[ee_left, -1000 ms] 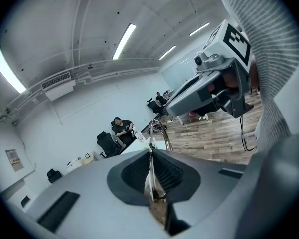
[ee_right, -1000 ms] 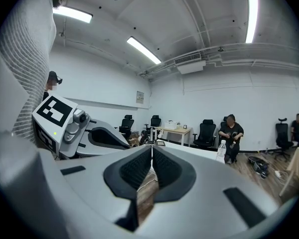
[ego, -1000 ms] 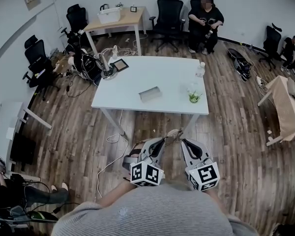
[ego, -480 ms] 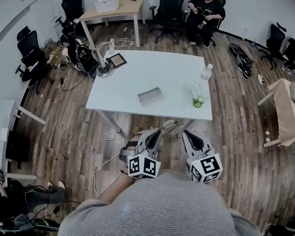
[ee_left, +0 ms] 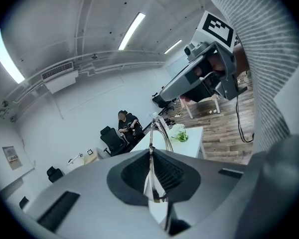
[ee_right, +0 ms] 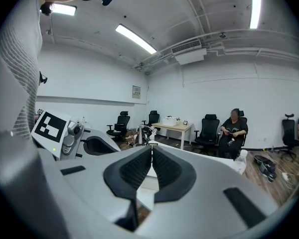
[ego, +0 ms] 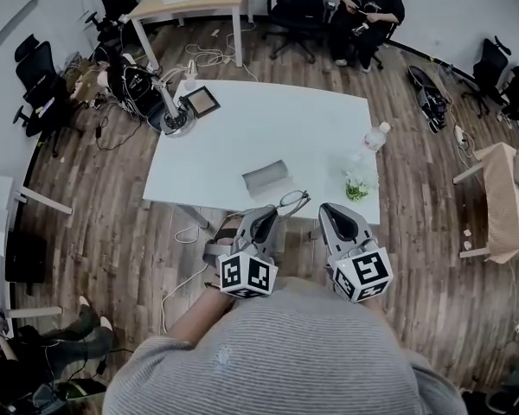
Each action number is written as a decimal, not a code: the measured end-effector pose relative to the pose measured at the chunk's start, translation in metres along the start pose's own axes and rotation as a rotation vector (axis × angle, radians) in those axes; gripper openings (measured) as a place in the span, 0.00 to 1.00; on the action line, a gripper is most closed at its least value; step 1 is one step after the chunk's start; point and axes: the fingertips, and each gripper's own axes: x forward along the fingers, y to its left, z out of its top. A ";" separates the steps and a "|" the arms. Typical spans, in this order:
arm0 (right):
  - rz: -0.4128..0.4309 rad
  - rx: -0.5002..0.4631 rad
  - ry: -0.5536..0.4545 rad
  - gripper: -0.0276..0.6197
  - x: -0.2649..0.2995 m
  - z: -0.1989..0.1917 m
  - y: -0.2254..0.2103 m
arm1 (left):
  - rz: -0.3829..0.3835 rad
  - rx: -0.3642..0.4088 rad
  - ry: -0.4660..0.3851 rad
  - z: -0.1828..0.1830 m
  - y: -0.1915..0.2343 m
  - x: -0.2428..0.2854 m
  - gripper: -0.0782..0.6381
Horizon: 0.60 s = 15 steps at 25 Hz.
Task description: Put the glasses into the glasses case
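The left gripper (ego: 275, 217) is clamped on one arm of the thin wire-framed glasses (ego: 292, 202), which jut forward just past its fingertips. The right gripper (ego: 328, 212) is pressed closed with nothing between its jaws. The grey oblong glasses case (ego: 265, 178) lies on the white rectangular table (ego: 268, 128), straight ahead of the left fingertips and nearer to them than to the right. Its long axis runs crosswise to the left gripper's reach.

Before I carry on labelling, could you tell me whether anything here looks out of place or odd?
Nothing is spilled or damaged. The glasses jut askew from the left gripper, pinched by one thin part; the glasses case lies on the table.
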 end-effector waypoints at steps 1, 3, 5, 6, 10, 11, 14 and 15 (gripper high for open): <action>-0.001 -0.003 -0.002 0.07 0.010 0.002 -0.003 | 0.001 0.002 0.003 -0.004 0.008 0.006 0.15; -0.007 -0.005 -0.006 0.07 0.029 0.007 -0.009 | 0.000 0.005 0.006 -0.012 0.022 0.018 0.15; -0.012 -0.005 -0.007 0.07 0.044 0.008 -0.012 | -0.004 0.007 0.008 -0.019 0.032 0.029 0.15; -0.013 -0.005 -0.005 0.07 0.050 0.008 -0.013 | -0.007 0.010 0.008 -0.022 0.036 0.034 0.15; -0.011 -0.016 0.019 0.07 0.068 0.003 -0.016 | -0.018 0.043 0.015 -0.038 0.050 0.055 0.15; -0.012 -0.019 0.024 0.07 0.071 0.002 -0.018 | -0.024 0.046 0.019 -0.042 0.052 0.059 0.15; -0.019 -0.014 0.033 0.07 0.075 0.000 -0.028 | -0.038 0.054 0.033 -0.052 0.052 0.069 0.15; -0.019 -0.009 0.035 0.07 0.075 -0.001 -0.031 | -0.041 0.056 0.038 -0.054 0.051 0.072 0.15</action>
